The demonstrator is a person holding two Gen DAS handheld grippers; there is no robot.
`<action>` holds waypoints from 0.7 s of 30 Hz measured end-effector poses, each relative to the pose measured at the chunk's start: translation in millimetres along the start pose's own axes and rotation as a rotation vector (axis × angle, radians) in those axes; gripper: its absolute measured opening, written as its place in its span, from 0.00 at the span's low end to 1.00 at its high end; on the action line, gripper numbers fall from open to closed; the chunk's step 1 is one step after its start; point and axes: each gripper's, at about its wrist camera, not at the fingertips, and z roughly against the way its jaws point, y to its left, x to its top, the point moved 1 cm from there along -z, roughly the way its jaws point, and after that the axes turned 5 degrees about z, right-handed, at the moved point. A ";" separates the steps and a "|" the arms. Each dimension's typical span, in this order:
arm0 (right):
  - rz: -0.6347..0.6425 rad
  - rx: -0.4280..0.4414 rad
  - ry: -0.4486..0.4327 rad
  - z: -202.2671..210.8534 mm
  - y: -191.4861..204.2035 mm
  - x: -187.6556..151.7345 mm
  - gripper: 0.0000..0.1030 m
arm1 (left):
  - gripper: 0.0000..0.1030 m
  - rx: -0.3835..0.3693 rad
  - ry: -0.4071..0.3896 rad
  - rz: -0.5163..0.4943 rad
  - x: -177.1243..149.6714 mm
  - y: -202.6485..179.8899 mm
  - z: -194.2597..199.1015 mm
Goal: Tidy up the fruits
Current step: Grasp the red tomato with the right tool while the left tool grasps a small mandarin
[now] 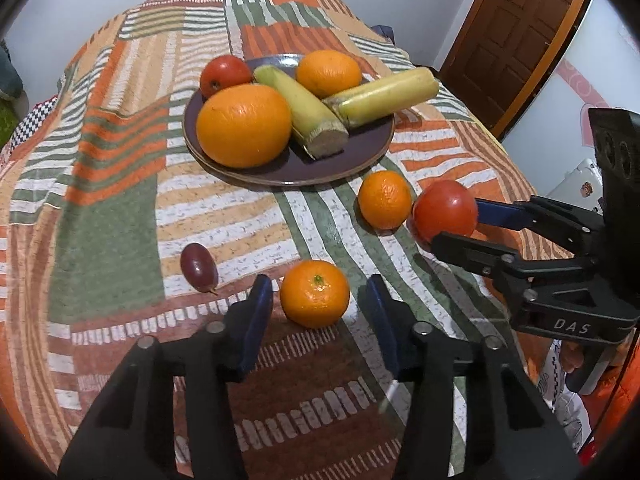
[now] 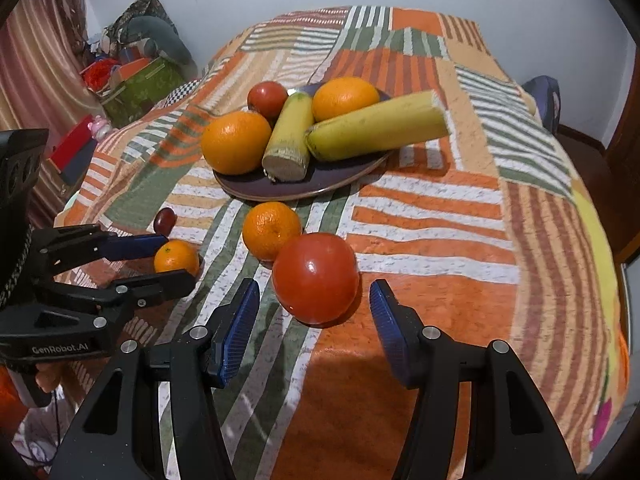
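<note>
A dark plate [image 1: 360, 148] [image 2: 344, 180] on the striped cloth holds a big orange [image 1: 244, 125], a smaller orange [image 1: 328, 73], a tomato [image 1: 224, 74] and two sugarcane pieces [image 1: 308, 112]. Loose on the cloth lie a mandarin [image 1: 315, 293] [image 2: 176, 257], a second mandarin [image 1: 384, 199] [image 2: 271, 230], a tomato [image 1: 445, 212] [image 2: 316, 278] and a grape [image 1: 199, 266] [image 2: 165, 218]. My left gripper [image 1: 320, 308] [image 2: 176, 258] is open, its fingers on either side of the near mandarin. My right gripper [image 2: 314, 304] [image 1: 452, 220] is open around the loose tomato.
The cloth-covered table [image 2: 460, 240] drops off at the right and near edges. A wooden door [image 1: 516, 40] stands at the right. Boxes and clutter [image 2: 136, 76] sit on the floor to the left, by a curtain [image 2: 36, 60].
</note>
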 end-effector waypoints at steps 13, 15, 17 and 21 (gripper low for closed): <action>0.004 0.002 -0.002 -2.9 -1.1 0.5 0.39 | 0.34 -0.005 -0.017 0.004 0.8 5.1 6.6; 0.003 0.003 -0.007 0.3 -0.8 1.1 0.39 | 0.34 -0.006 -0.033 0.004 4.1 5.7 13.8; 0.003 0.002 -0.018 4.6 -0.8 3.9 0.39 | 0.34 -0.010 -0.053 0.005 9.4 6.4 21.7; 0.008 -0.006 -0.057 17.3 -1.3 13.1 0.39 | 0.34 -0.011 -0.095 0.003 22.8 5.9 35.5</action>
